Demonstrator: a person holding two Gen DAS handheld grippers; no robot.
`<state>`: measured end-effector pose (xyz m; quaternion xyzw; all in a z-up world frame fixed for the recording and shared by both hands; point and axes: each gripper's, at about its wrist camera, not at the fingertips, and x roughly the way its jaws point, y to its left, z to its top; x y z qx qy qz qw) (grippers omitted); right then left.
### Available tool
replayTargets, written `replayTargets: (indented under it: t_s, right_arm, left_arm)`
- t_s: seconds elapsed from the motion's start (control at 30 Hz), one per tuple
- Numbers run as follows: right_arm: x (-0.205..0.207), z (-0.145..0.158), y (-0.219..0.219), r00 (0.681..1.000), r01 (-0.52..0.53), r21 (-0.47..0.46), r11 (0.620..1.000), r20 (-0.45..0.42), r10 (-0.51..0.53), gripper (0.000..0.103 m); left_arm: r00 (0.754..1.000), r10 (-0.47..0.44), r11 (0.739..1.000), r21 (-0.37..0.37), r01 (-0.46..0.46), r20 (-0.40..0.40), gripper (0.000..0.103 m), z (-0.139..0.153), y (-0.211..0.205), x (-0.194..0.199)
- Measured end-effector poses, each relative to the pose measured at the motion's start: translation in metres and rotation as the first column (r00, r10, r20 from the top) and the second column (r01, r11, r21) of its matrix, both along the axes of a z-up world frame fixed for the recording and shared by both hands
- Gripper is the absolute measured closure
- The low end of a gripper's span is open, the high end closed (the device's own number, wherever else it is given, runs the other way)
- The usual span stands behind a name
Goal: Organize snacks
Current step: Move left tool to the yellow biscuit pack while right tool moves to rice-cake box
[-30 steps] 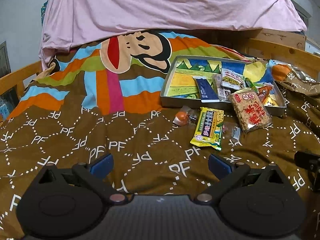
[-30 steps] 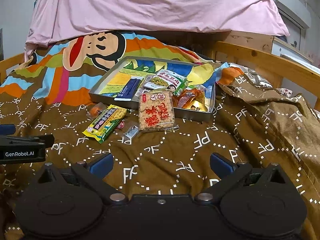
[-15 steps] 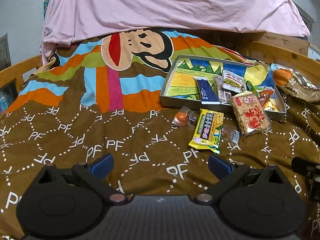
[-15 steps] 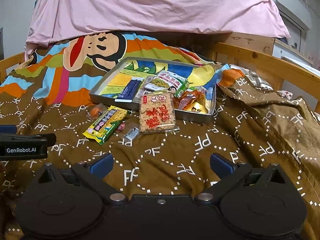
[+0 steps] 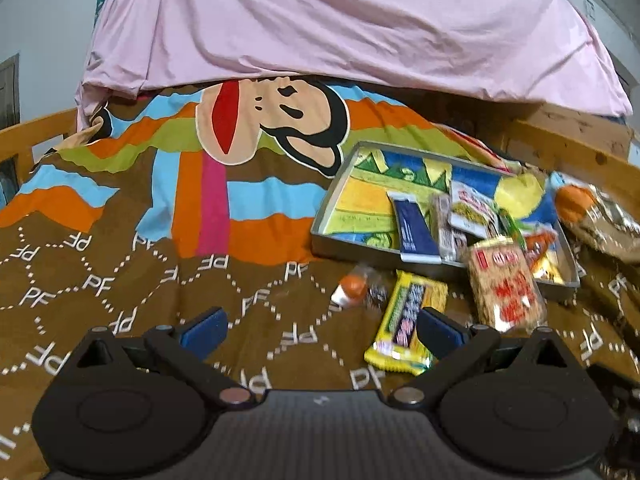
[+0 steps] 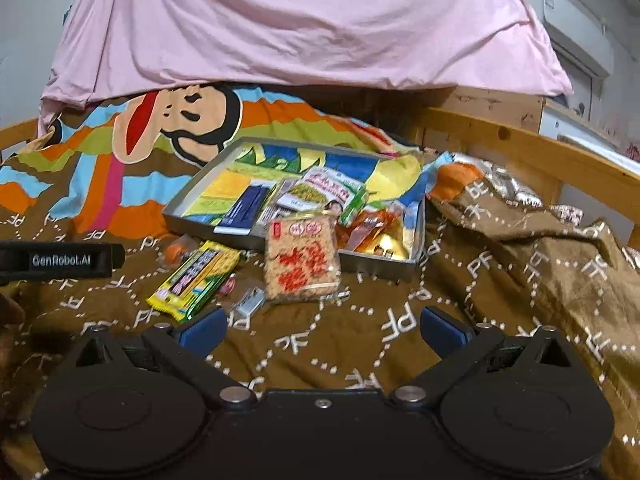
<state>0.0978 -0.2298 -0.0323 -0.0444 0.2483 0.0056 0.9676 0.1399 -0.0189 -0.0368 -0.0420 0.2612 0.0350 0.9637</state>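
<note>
Left tongs spread wide, empty, low over bedspread

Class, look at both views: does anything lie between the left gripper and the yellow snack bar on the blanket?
Nothing visible does. The yellow snack bar lies on bare blanket just ahead of the open left gripper, toward its right finger.

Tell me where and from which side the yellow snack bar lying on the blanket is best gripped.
Judging from its pose, grip the yellow snack bar across its narrow width near the middle, coming down from above. It lies flat on the brown blanket, long axis slanting away toward the tray, so the long edges are the exposed ones. The left gripper, jaws open, is nearest.
</note>
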Motion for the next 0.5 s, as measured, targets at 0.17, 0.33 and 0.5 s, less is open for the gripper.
replayTargets:
  t_s: [0.17, 0.33, 0.5]
  right_arm:
    - [0.012, -0.002, -0.002, 0.999, 0.009, -0.025, 1.0, 0.039, -0.008, 0.001]
    - [0.025, -0.008, -0.004, 0.998, 0.007, -0.041, 0.999, 0.063, -0.005, 0.001]
    - [0.041, -0.015, -0.005, 0.996, 0.014, -0.059, 0.998, 0.087, -0.009, 0.001]
  left_arm:
    - [1.0, 0.014, 0.999, -0.039, -0.014, -0.005, 0.0, 0.0, 0.006, 0.026]
    - [1.0, 0.012, 0.998, -0.062, -0.012, -0.011, 0.0, -0.004, 0.007, 0.049]
    - [0.999, -0.026, 0.998, -0.057, 0.025, -0.025, 0.0, -0.011, 0.008, 0.065]
